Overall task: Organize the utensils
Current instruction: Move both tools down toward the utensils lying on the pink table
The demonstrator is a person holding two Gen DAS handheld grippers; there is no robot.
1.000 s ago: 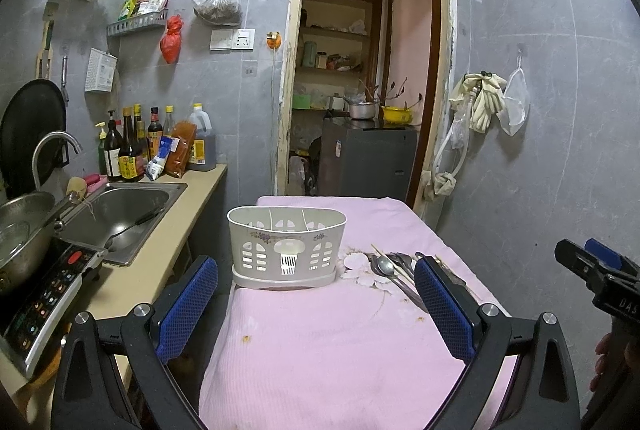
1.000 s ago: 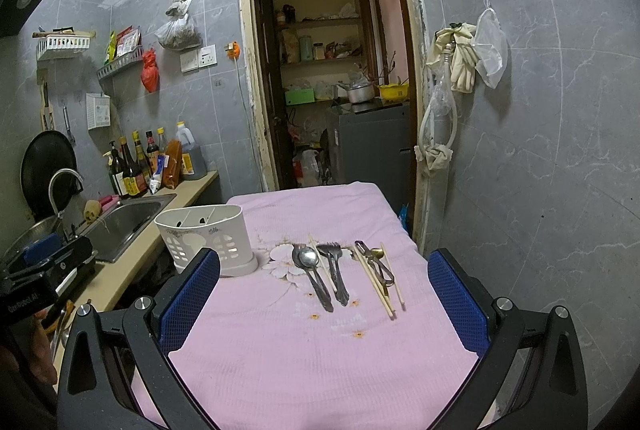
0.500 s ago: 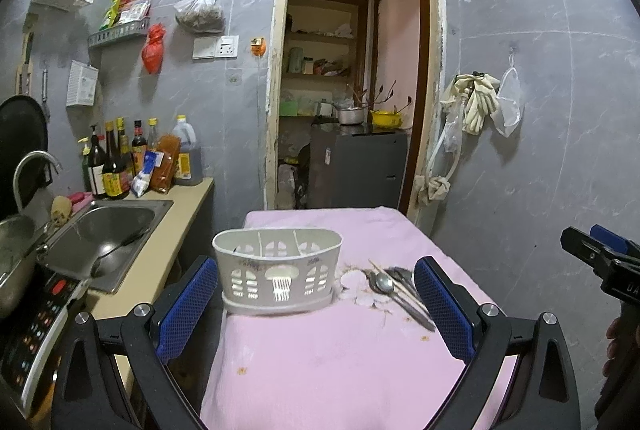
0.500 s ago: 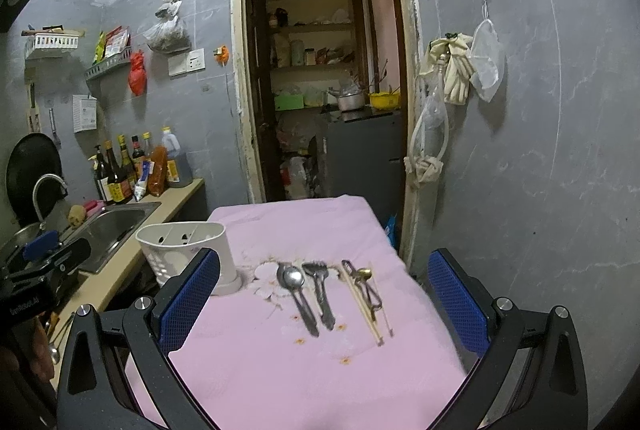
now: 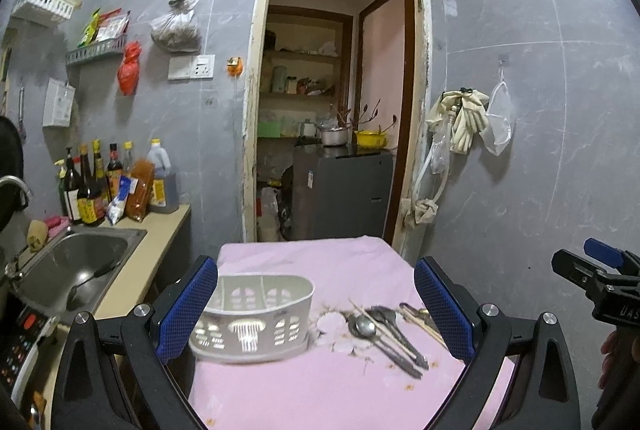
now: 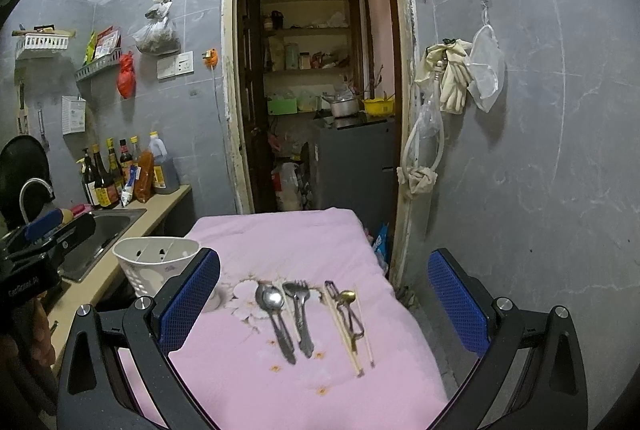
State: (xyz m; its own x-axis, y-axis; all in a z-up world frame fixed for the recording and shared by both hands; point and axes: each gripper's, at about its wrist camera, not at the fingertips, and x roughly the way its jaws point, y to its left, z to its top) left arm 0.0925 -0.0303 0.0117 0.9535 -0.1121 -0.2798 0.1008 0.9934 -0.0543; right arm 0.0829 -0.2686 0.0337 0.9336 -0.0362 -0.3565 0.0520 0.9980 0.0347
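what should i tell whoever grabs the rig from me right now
Left tool: open, holding nothing, raised above the near end of the table, facing the white caddy.
Right tool: open, holding nothing, facing the cutlery row.
On the pink cloth, right of the caddy: spoons, fork, chopsticks, and a small gold spoon lying with another thin metal piece.
Done: nothing; the caddy compartments look empty.
Left: pick up each utensil and stand it in the caddy.
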